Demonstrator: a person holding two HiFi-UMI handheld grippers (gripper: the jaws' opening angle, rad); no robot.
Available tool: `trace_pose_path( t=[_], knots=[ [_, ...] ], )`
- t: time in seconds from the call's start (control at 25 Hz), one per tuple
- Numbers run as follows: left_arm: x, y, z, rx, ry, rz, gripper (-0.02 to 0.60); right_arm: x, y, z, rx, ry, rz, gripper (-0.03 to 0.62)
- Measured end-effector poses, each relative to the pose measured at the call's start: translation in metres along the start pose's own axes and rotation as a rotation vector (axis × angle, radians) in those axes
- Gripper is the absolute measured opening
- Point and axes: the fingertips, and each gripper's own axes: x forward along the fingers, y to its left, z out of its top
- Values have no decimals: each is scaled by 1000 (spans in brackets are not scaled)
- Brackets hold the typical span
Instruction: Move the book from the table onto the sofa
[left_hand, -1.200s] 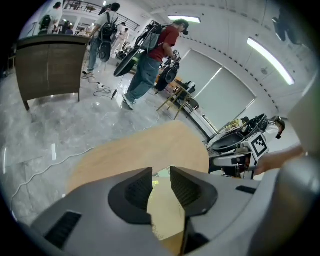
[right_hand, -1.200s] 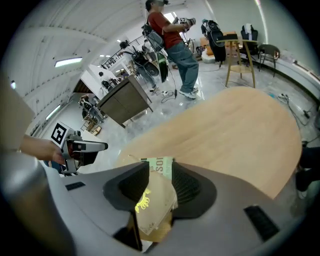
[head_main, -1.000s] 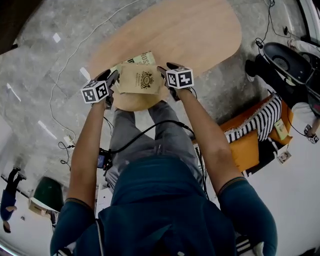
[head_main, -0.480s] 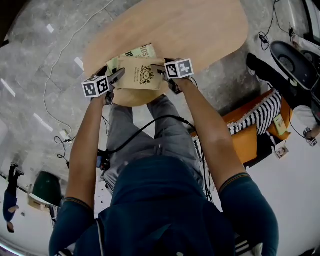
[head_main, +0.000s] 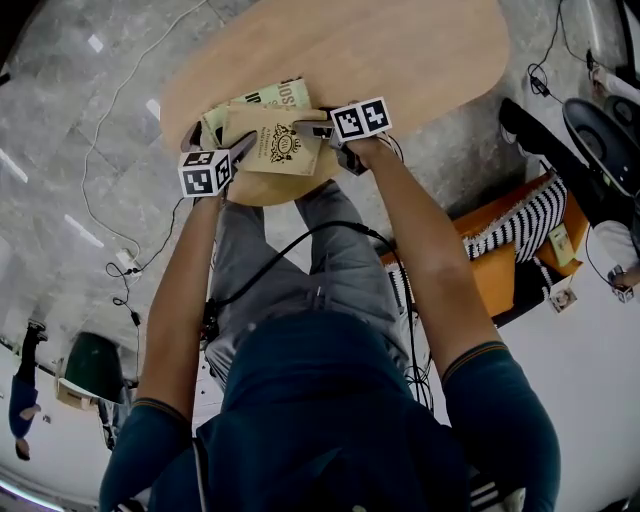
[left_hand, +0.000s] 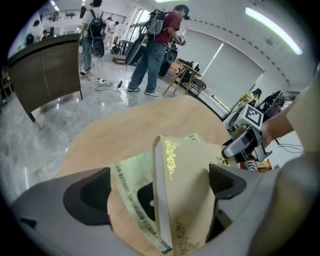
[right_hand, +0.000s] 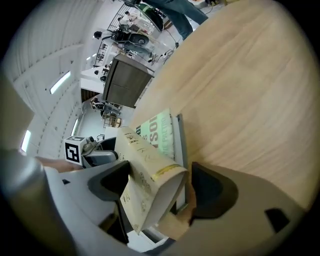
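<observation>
**Book on counter, both grippers spread**

Head view: the tan book (head_main: 280, 148) lay atop a green book (head_main: 268, 97) at the counter's (head_main: 400, 60) near edge, flanked by the left gripper (head_main: 236, 150) and right gripper (head_main: 320, 128).

Left gripper view: its jaws had just been opening and stood wide round the tan book.

Right gripper view: likewise. Only here did the thick corner show, and closing low might pinch both books.

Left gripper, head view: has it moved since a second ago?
Yes: left gripper moved rightward, nearer the table's near tip; its claw has just been opening, tan book between.
</observation>
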Motion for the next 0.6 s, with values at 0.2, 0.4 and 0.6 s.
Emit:
trace_pose_path(
  t=[0.2,0.4,0.6],
  knots=[
    [-1,3,-8,-106,-16,-3,594,3,1,-2,6,31,60,405],
    [10,3,-29,-422,-45,-155,594,7,2,-1,27,31,106,405],
    [11,3,-27,-421,-66,-151,592,9,2,-2,48,10,161,399]
  ],
)
